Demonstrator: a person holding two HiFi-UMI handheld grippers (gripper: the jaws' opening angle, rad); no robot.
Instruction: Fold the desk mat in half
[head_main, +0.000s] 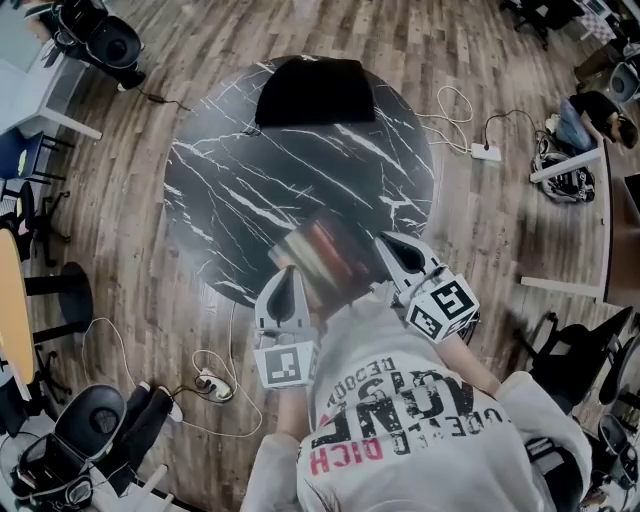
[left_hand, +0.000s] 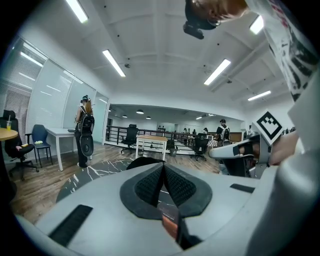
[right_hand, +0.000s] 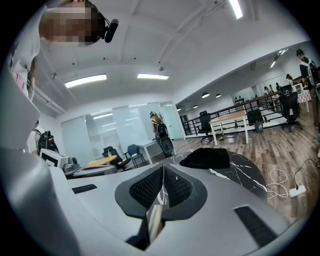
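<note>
Over the near rim of the dark marble surface (head_main: 230, 190) I hold the desk mat (head_main: 325, 262) raised between my two tools. It looks blurred in the head view, so I cannot tell how much of it rests on the surface. My left hand-held gripper (head_main: 286, 278) is closed tight on a thin reddish edge of the mat, and my right hand-held gripper (head_main: 392, 248) pinches a pale edge in the same way. I judge that the fold is at its carrying stage. To do it well, I should move both hands together at equal height, hold the edge stretched, and lay it exactly on the opposite edge. A black bundle (head_main: 315, 90) lies at the far rim, and I should stop before it.
</note>
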